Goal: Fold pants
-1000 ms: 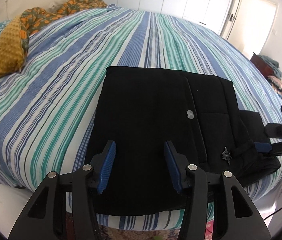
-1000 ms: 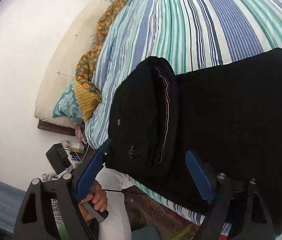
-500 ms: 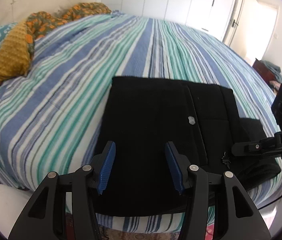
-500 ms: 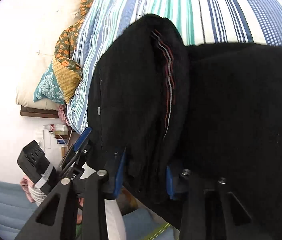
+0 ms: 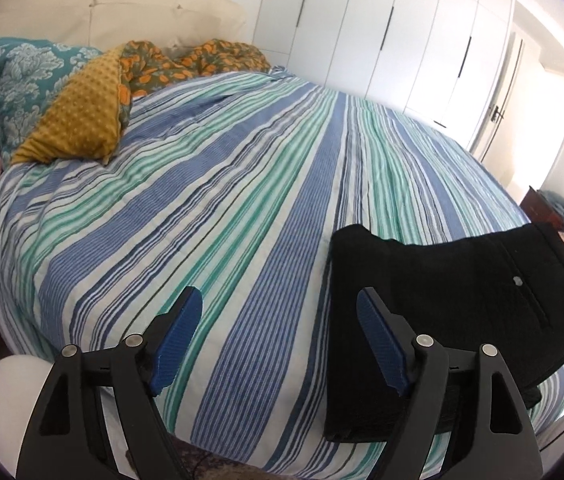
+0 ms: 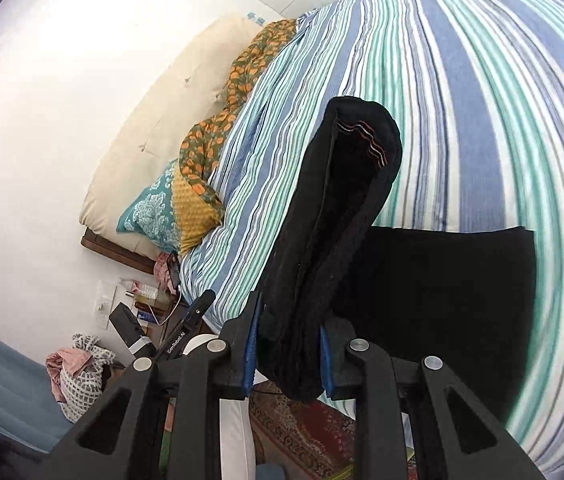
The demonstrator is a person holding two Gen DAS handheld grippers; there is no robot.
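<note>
Black pants (image 6: 345,216) — folded, one end lifted

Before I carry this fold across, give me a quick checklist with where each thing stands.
1. Right gripper pinching the black pants: ok, jaws closing on the bunched edge.
2. Pinched edge lifted off the striped duvet: ok.
3. Left gripper clear of fabric: ok, jaws opening, nothing between them.
4. Rest of the pants lying flat: ok in the left wrist view.
5. All layers caught in the pinch: cannot tell.
</note>
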